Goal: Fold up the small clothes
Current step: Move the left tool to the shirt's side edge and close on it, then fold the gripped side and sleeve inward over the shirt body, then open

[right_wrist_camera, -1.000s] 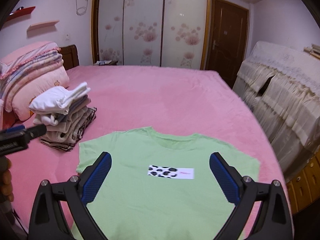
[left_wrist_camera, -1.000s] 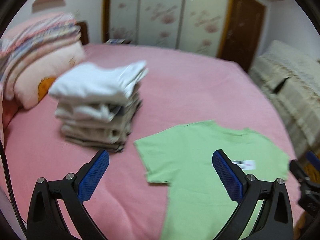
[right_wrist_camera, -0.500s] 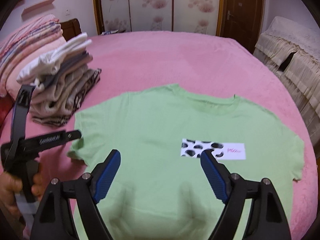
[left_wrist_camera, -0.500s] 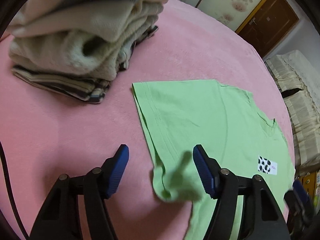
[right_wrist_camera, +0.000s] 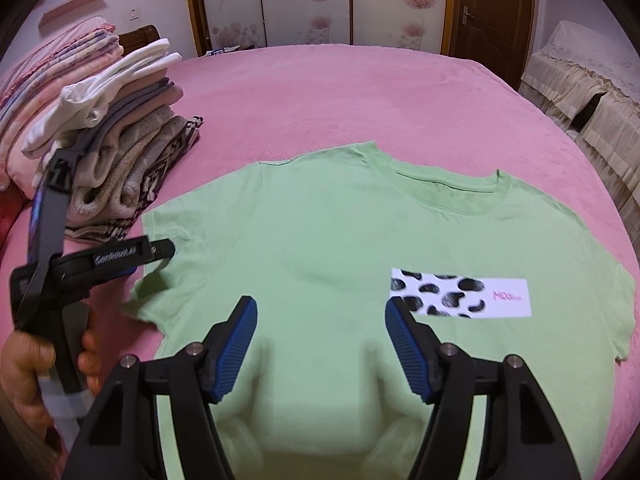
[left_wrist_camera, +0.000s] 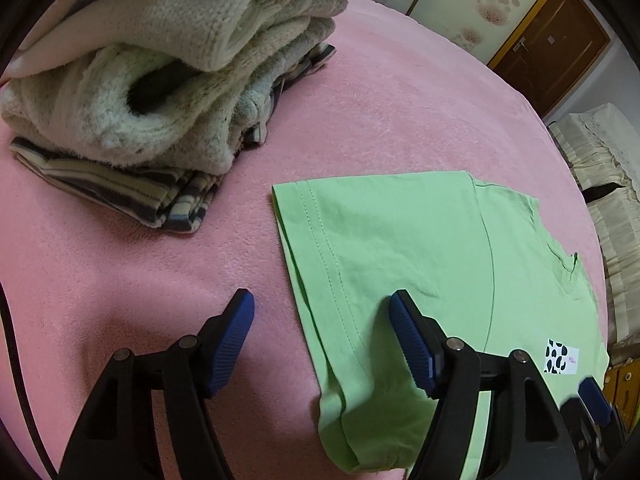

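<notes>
Right under my right gripper [right_wrist_camera: 318, 320] is the green shirt [right_wrist_camera: 320, 248]. It lies flat on the pink bed [right_wrist_camera: 360, 92], front side up, and it is not folded yet. The jaws of this gripper stand apart. They have just been closing, and the shirt's middle lies below the gap, but the blue pads [right_wrist_camera: 236, 348] do not pinch any cloth that I can see. Dark shadows of the two fingers fall on the shirt just ahead of them.

My left gripper [left_wrist_camera: 320, 320] is down at the shirt's sleeve [left_wrist_camera: 360, 280]. One blue pad sits over the bare pink blanket and the other sits over the green cloth, so the sleeve's hem runs up between them. These jaws are apart too, and nothing is squeezed in them. The sleeve's near end is curled up a little. In the right view I can see a hand [right_wrist_camera: 24, 372] holding that left gripper by its grip at the left edge, with its tip at the sleeve.

A bit farther on the shirt's chest is a white patch with black spots [right_wrist_camera: 460, 292] and small pink letters.

Past the sleeve, on the left, is a pile of folded clothes [right_wrist_camera: 120, 152] with white ones on top and a striped one at the bottom.

Behind the pile are pink pillows [right_wrist_camera: 48, 72]. Far back stand cupboard doors with flowers [right_wrist_camera: 312, 0] and a brown door [right_wrist_camera: 492, 4].
</notes>
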{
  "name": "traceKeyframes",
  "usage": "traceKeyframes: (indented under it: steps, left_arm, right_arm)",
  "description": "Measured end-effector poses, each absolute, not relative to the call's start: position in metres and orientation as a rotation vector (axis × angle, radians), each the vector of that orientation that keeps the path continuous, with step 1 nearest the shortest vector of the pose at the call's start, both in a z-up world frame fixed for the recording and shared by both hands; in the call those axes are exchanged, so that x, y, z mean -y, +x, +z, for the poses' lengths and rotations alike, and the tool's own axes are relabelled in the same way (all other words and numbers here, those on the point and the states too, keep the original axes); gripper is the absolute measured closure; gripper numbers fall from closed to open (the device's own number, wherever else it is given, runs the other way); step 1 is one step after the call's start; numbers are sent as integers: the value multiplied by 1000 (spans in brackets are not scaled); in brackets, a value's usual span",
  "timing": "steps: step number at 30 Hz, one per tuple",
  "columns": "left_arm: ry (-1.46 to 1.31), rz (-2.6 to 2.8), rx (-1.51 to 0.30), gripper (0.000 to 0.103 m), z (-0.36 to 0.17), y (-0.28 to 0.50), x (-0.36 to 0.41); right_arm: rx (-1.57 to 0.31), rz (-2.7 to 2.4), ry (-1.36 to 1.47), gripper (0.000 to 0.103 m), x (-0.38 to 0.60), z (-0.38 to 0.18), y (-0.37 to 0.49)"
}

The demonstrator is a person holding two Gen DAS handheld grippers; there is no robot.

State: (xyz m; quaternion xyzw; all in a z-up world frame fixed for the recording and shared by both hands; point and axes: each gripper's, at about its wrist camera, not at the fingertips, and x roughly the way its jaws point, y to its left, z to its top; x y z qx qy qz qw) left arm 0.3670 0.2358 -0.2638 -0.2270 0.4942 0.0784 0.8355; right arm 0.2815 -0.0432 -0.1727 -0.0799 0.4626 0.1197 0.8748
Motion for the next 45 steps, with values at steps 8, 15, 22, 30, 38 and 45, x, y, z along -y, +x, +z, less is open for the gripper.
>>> traceKeyframes:
  steps: [8, 15, 22, 30, 38, 45]
  left_arm:
    - [-534, 119, -1053, 28, -263, 378, -245]
    - [-525, 36, -1057, 79, -267, 400, -238]
    - [-399, 91, -1019, 98, -241, 410, -212]
    - [-279, 6, -904, 98, -175, 422, -136]
    - [-332, -132, -1007, 66, -184, 427, -73]
    - [-369, -95, -948, 66, -169, 393, -92]
  right_arm:
    - [-995, 255, -133, 45, 30, -180, 305]
    - [-1016, 258, -135, 47, 26, -188, 305]
    - [-1026, 245, -121, 47, 39, -186, 300]
    - [-1022, 208, -65, 47, 78, -173, 285]
    - [-1006, 130, -23, 47, 121, -161, 278]
    - [-992, 105, -37, 47, 134, -158, 280]
